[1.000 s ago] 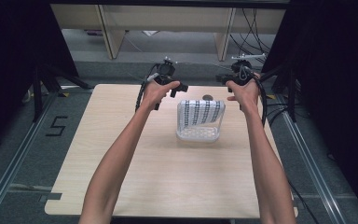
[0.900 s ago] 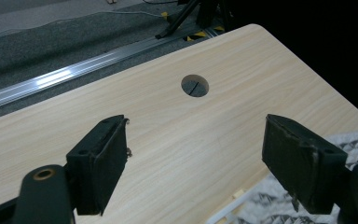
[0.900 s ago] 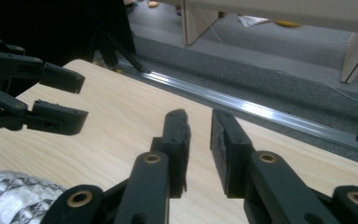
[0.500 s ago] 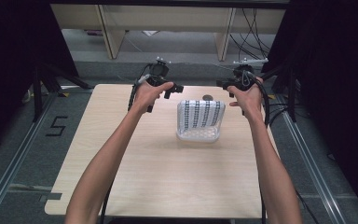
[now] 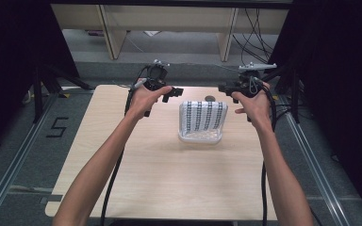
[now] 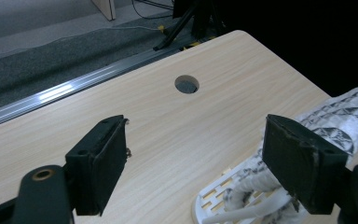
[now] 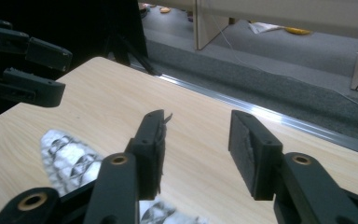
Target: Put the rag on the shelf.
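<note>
patterned cloth (image 5: 202, 115) draped over white basket (image 5: 200, 137), between grippers; left gripper (image 5: 172, 92) wide open, empty; right gripper (image 5: 224, 87) jaws just been opening, empty.

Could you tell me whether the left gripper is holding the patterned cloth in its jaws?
No: in the left gripper view the left gripper has its jaws wide apart over bare table, with the patterned cloth beside one jaw, not clamped.

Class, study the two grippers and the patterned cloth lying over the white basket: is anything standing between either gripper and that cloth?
Nothing visible does. The left gripper and right gripper hang open on either side of the patterned cloth draped over the white basket, with just bare table around it.
</note>
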`<state>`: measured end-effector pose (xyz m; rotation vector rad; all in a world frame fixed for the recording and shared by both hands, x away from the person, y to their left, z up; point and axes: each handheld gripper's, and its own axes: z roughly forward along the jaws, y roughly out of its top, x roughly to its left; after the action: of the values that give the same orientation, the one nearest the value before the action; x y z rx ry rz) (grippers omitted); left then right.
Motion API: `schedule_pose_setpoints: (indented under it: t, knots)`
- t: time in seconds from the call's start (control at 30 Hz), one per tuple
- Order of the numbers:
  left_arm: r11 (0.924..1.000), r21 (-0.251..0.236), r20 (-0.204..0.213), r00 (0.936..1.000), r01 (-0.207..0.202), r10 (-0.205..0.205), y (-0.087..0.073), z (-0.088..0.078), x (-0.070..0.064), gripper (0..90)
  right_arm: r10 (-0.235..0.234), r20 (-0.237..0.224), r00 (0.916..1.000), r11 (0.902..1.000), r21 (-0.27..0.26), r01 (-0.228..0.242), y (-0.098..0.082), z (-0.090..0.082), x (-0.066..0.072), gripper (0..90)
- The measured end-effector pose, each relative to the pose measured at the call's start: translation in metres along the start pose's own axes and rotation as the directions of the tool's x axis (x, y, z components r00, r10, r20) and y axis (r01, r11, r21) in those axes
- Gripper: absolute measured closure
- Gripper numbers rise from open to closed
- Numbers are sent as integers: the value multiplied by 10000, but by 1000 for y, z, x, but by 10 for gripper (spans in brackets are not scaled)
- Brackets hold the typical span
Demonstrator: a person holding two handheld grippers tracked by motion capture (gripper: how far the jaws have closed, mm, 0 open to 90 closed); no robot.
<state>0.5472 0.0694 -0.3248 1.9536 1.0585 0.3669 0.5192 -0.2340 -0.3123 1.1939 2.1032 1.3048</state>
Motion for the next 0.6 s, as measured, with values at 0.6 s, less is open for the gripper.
schedule_pose_setpoints:
  t: [0.6]
  knots:
    - [9969, -7, 145, 9968, -783, 783, -32, -31, -18, 170, -135, -44, 9999, 9998, -170, 134, -21, -23, 23, 316]
